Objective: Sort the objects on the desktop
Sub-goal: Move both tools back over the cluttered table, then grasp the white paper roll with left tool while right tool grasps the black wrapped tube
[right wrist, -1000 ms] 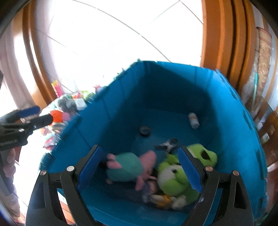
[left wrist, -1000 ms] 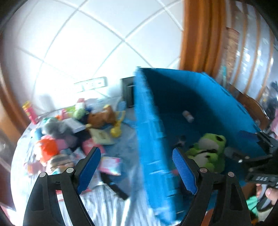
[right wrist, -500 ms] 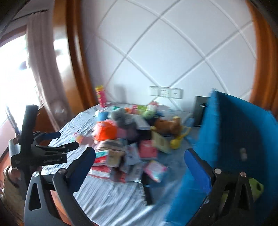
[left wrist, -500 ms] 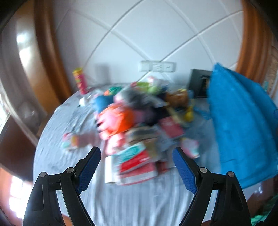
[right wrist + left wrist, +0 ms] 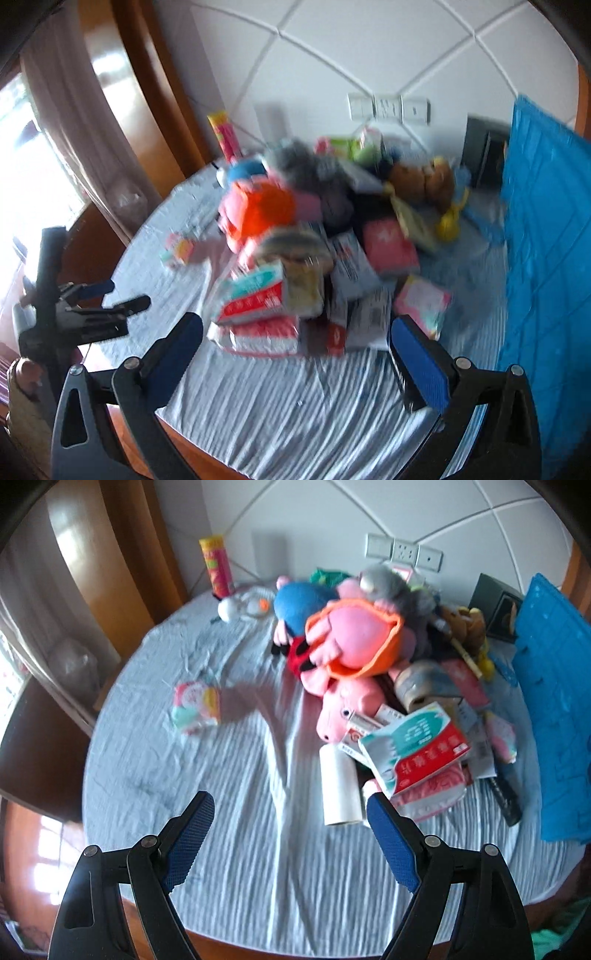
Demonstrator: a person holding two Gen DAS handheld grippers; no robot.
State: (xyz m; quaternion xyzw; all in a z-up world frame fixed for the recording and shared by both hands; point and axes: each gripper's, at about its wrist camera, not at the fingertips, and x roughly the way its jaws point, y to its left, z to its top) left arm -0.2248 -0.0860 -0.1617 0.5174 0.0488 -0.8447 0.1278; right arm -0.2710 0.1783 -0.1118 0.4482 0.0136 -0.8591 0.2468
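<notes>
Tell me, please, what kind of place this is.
Probably a room in a home: a round table under a wrinkled cloth, heaped with plush toys and packets, wall sockets on a padded wall, and a curtained window at the side.

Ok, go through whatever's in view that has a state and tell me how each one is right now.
left hand-held gripper: open, empty, above the cloth.
right hand-held gripper: open, empty.
white roll: lying on its side at the pile's near edge.
pink pig plush: lying in the pile.
tall snack can: upright by the wall.
blue bin: standing at the table's right.
</notes>
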